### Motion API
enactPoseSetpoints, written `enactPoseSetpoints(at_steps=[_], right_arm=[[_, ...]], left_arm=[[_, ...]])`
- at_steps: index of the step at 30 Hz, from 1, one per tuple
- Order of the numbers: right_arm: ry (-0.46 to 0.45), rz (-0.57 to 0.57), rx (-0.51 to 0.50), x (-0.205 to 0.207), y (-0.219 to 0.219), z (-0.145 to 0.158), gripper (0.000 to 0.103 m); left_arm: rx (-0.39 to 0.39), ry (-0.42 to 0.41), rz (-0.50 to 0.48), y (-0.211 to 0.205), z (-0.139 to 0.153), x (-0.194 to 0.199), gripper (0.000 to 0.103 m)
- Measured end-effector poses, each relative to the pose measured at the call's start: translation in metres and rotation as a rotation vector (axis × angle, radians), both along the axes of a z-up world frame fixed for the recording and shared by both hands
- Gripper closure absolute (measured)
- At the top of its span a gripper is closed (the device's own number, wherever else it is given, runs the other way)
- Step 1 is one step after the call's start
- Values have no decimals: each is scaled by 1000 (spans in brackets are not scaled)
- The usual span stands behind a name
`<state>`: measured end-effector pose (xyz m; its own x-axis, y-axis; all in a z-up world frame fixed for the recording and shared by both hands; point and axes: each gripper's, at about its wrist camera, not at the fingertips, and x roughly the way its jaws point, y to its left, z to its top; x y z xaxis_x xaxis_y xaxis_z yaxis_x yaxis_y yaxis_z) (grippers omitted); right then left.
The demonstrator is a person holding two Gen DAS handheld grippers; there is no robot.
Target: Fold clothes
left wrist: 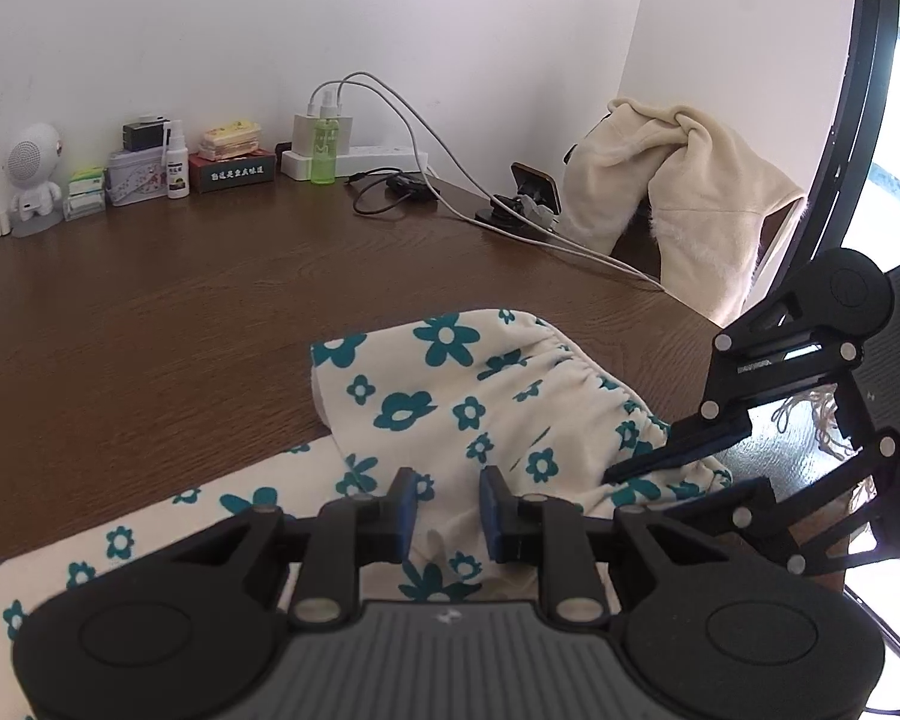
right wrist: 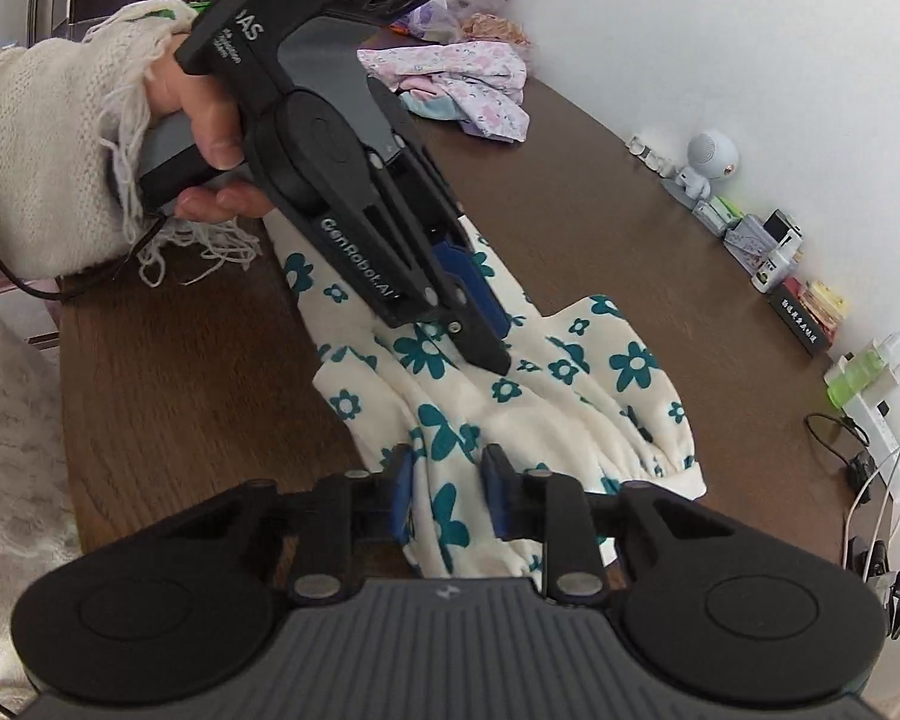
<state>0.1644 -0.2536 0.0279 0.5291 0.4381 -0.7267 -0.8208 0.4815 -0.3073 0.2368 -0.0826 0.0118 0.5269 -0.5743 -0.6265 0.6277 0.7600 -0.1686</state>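
Note:
A cream garment with teal flowers [left wrist: 450, 402] lies partly folded on the brown wooden table [left wrist: 150, 330]; it also shows in the right wrist view [right wrist: 570, 396]. My left gripper [left wrist: 447, 507] is open, its jaws apart just above the cloth near its middle; it shows from the side in the right wrist view [right wrist: 480, 330], tips down on the fabric. My right gripper [right wrist: 447, 498] is open over the garment's gathered waistband edge; it also shows in the left wrist view [left wrist: 660, 462] at the garment's right end.
Small boxes, bottles and a white robot figure [left wrist: 33, 180] line the back wall. A power strip with cables [left wrist: 378, 156] and a phone stand [left wrist: 528, 192] sit at back right. A cream fleece [left wrist: 678, 198] hangs on a chair. More clothes [right wrist: 462, 84] pile at the table's far end.

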Motion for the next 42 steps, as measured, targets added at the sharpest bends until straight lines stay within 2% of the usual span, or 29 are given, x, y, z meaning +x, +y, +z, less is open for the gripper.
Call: enactPoseSetpoints(at_steps=[4, 8, 13, 15, 17, 19, 21, 23, 24, 27, 30, 31, 32, 34, 39, 42], right_arm=[[-5, -20, 24, 3, 0, -1, 90], [6, -36, 34, 1, -2, -15, 90], [-7, -43, 35, -3, -2, -18, 90], [9, -48, 41, -2, -3, -16, 88], [52, -59, 90, 2, -10, -5, 81], [75, -75, 172, 12, -22, 16, 78], [54, -100, 211, 25, -28, 33, 75], [24, -137, 194, 51, -26, 44, 62], [38, -148, 183, 66, -24, 45, 60], [151, -172, 171, 117, -16, 38, 47], [283, -177, 142, 153, -9, 22, 46], [331, -164, 139, 161, -7, 15, 50], [381, -140, 142, 165, -5, 9, 70], [426, -67, 154, 158, -4, 9, 99], [467, 65, 158, 135, -10, 25, 99], [479, 32, 119, 139, -8, 12, 99]], left_arm=[[-39, -35, -1, 8, 10, -6, 83], [-80, -58, -66, 6, 22, -20, 82], [70, -62, -141, -17, 2, -32, 82], [80, -61, -144, -16, -3, -33, 82], [76, -58, -142, -15, -7, -33, 82], [65, -53, -139, -13, -7, -33, 82], [68, -60, -138, -13, -7, -34, 82], [74, -69, -137, -14, -6, -35, 82], [75, -71, -135, -14, -6, -36, 82], [76, -78, -129, -15, -6, -37, 82], [78, -88, -127, -15, -5, -40, 82], [79, -91, -126, -15, -5, -40, 82], [78, -93, -124, -14, -5, -41, 82], [77, -96, -120, -14, -4, -41, 82], [88, -139, -100, -15, -1, -49, 81], [91, -177, -84, -14, 3, -55, 80]])
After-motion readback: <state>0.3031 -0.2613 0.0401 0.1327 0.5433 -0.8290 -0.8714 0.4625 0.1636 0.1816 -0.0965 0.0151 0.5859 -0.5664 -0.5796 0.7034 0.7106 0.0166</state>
